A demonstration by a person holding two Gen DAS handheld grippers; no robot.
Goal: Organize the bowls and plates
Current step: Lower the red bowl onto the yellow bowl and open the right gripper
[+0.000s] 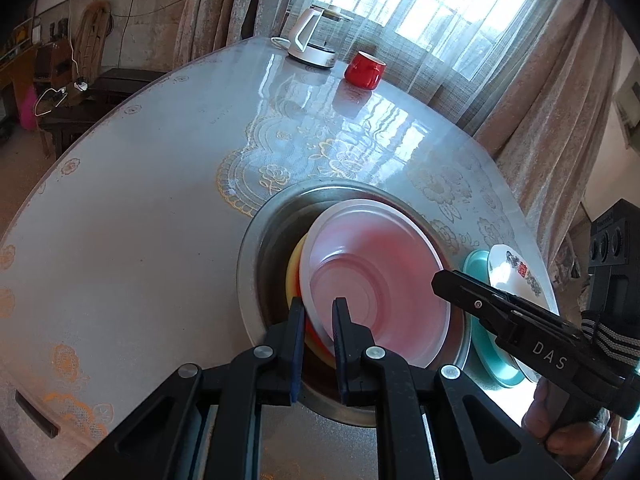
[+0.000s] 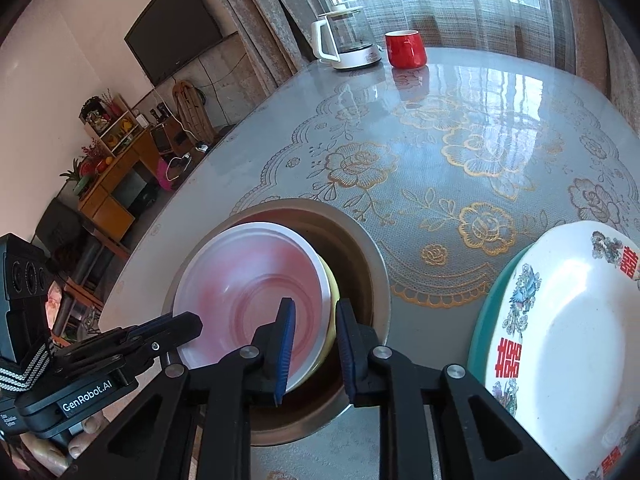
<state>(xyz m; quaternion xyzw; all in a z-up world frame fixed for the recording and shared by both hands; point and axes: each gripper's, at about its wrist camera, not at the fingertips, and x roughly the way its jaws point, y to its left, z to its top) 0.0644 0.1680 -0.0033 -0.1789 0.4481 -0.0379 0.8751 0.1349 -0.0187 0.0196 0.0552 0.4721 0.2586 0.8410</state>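
Your jaws on both sides clamp the rim of the translucent bowl (image 1: pixel 376 276): left gripper (image 1: pixel 318 320) on its near edge, right gripper (image 2: pixel 314 320) opposite, so it hangs level over the nested bowls in the steel basin (image 1: pixel 256 248).

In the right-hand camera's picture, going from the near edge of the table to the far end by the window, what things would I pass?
Translucent pink bowl stacked in the metal basin → bare lace tablecloth → red mug and white kettle, side by side at the far edge.

A home living room; wall television (image 2: pixel 174 26), curtains (image 2: pixel 256 12), kettle (image 2: pixel 346 38).
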